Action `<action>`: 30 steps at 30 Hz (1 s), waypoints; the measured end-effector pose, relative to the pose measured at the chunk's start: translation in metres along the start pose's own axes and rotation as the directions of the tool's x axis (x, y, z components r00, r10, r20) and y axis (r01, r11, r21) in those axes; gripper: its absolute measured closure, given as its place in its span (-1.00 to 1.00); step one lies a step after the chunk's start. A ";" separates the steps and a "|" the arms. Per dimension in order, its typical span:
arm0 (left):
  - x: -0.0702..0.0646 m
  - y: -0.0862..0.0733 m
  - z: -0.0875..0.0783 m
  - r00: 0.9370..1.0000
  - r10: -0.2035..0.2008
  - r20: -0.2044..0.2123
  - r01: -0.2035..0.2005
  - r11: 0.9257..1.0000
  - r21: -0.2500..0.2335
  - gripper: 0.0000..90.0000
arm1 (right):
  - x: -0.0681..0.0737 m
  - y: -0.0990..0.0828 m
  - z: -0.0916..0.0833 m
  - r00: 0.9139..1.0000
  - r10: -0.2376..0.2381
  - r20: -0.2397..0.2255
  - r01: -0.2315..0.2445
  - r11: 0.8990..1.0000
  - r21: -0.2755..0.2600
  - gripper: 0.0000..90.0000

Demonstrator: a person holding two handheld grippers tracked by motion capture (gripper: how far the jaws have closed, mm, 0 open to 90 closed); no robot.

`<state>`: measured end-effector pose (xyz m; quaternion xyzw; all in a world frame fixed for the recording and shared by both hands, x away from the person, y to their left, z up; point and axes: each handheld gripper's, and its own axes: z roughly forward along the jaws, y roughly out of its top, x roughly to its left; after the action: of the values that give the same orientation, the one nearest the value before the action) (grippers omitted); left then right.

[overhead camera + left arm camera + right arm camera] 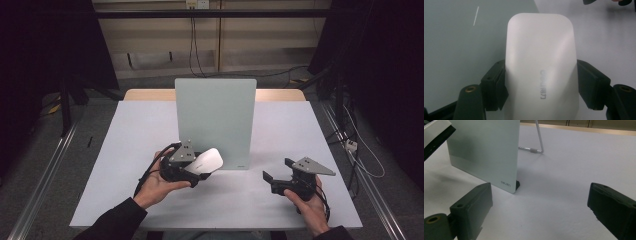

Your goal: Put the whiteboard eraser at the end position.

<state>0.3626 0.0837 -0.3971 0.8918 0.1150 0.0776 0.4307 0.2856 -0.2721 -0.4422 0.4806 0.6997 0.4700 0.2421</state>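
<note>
A pale grey table (150,130) carries an upright glass board (216,120) — a whiteboard-style panel propped on a wire stand (537,143) behind it, with a small black foot (517,185) at its lower corner. Just in front of the board's lower left part, the left gripper (202,170) is clamped on a white board eraser (207,161), both pads pressing its long sides; in the left gripper view the eraser (541,65) rises between the jaws with the board close behind it, though whether its far end already touches the glass is hard to tell from this angle. The right gripper (274,174) rests low over the table to the right of the board, its jaws spread wide with nothing between them.

The step in hand looks like bringing the eraser to the board for wiping. The next move likely calls for setting the eraser's felt face flat against the glass — and pressing gently, since the panel stands on a light stand and could tip back.
</note>
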 end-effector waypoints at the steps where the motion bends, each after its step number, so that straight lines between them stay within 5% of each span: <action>1: 0.000 0.000 0.001 1.000 -0.003 0.015 0.003 1.000 0.011 -0.31 | 0.000 0.000 0.000 1.000 0.001 -0.002 -0.001 1.000 0.001 -0.87; 11: -0.012 0.005 0.015 0.993 0.038 0.114 -0.053 0.990 0.129 -0.31 | 0.001 -0.001 -0.002 1.000 -0.003 -0.004 0.003 1.000 -0.003 -0.87; 22: -0.025 0.003 0.041 0.986 0.041 0.160 -0.076 0.973 0.219 -0.31 | 0.001 -0.001 -0.002 1.000 -0.007 -0.005 0.007 1.000 0.000 -0.87; 25: -0.026 0.003 0.044 0.988 0.053 0.145 -0.090 0.963 0.256 -0.31 | 0.001 -0.001 -0.002 1.000 -0.006 -0.002 0.006 1.000 -0.002 -0.87; 30: -0.025 0.000 0.049 0.986 0.032 0.161 -0.070 0.969 0.238 -0.31 | 0.001 -0.001 -0.003 1.000 -0.004 -0.001 0.004 1.000 -0.002 -0.87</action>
<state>0.3500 0.0404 -0.4286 0.9438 0.0666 0.0042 0.3237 0.2827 -0.2723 -0.4414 0.4786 0.7004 0.4703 0.2432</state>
